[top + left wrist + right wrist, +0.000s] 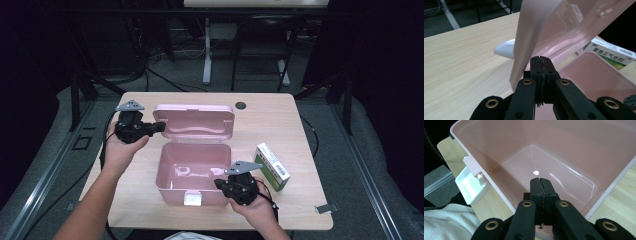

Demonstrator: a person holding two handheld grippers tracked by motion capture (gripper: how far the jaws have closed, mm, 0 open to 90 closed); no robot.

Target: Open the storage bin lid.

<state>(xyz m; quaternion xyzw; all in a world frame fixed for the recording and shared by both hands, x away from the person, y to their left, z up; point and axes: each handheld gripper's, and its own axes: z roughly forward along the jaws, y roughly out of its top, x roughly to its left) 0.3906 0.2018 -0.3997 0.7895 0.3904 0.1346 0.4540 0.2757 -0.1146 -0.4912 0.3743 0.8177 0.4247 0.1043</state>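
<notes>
A pink box (192, 172) sits open mid-table, long axis left to right, its lid (195, 121) tilted back away from the person, while the left gripper (159, 127) touches the lid's left edge and the right gripper (218, 183) hovers at the box's front right corner, both with jaws pressed together on nothing.

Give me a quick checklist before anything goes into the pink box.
1. Lid open: ok, tilted back behind the pink box.
2. Box inside free: ok, nothing lying in it in the right gripper view.
3. Green and white carton within reach: ok, on the table right of the box.
4. Left gripper at the lid's edge: jaws shut; holding it, cannot tell.
5. Right gripper free: ok, jaws shut on nothing.
</notes>
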